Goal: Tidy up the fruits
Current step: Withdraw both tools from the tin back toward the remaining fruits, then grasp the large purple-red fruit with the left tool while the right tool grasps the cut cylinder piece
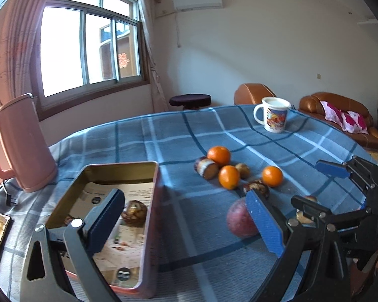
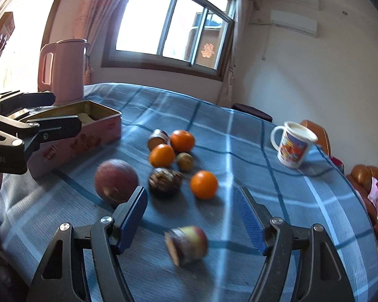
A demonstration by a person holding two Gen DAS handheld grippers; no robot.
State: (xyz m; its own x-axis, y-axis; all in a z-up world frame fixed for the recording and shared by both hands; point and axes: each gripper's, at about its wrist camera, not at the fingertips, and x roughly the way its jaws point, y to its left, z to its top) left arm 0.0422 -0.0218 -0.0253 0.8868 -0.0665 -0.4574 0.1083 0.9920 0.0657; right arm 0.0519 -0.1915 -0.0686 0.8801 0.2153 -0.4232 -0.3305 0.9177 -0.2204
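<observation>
Right gripper (image 2: 190, 216) over the near part of the checked tablecloth (image 2: 264, 151), fingers wide and holding nothing. A cut piece of fruit (image 2: 186, 245) lies on the cloth between and just ahead of them, not touched. Left gripper (image 1: 186, 222) also wide and empty: its left finger hangs over the open tin (image 1: 148, 201), its right finger in front of the big red fruit (image 1: 239, 220).

Fruit: three oranges, the nearest (image 2: 204, 185) right of a dark brown fruit (image 2: 163, 181), the others further off with a small yellowish one (image 2: 184, 161) and a brown cut piece (image 2: 157, 138). All lie loose in the middle of the table, right of the tin. One brown fruit (image 1: 134, 212) is already in the tin.

Step in hand, as I judge it: take the cut piece with the right gripper. Do it by centring the fingers on its round sides, not the flat cut face, coming low to the cloth and closing gently. It looks ready to roll.

Unclear: the right wrist view is blurred by motion, so the kind of fruit is uncertain. The tin's near end is cut off by the left gripper. Only part of the pink kettle (image 1: 17, 141) shows.
</observation>
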